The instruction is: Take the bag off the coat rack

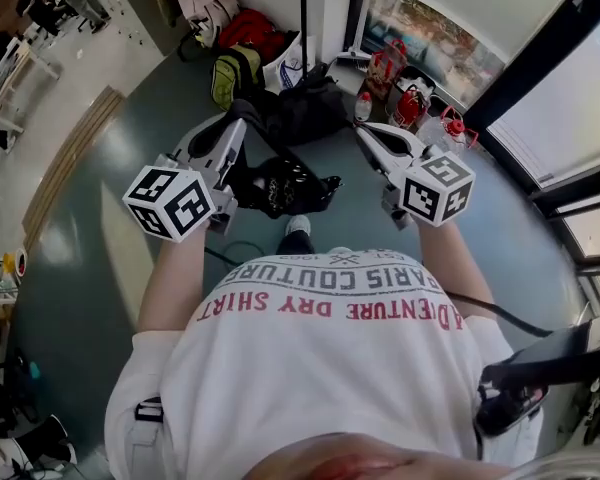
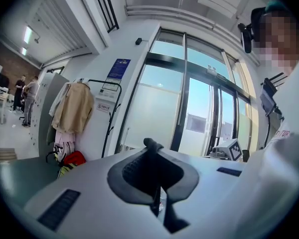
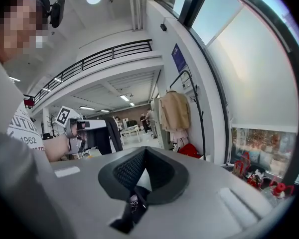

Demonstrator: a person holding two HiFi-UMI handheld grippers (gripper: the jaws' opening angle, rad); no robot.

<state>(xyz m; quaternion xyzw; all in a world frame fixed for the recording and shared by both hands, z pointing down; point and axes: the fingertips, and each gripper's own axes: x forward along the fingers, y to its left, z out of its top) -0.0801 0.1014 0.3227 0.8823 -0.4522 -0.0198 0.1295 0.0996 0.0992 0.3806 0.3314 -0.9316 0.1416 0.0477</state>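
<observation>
A black bag (image 1: 283, 184) hangs between my two grippers, in front of the person's body and above the grey floor. My left gripper (image 1: 242, 118) is shut on one black strap (image 2: 150, 151), which pokes up between its pads. A second black strap (image 3: 134, 203) is pinched low in the shut jaws of my right gripper (image 1: 366, 134). The black coat rack (image 2: 111, 114) stands apart by the white wall with a beige coat (image 2: 72, 108) on it. The right gripper view also has the rack (image 3: 200, 114) and coat (image 3: 175, 111).
A red bag (image 1: 250, 30) and a yellow-green backpack (image 1: 235, 73) lie on the floor by the wall. Red items (image 1: 410, 103) sit along the window. Tall glass doors (image 2: 199, 103) stand to the right of the rack. People (image 2: 27, 101) stand far off by desks.
</observation>
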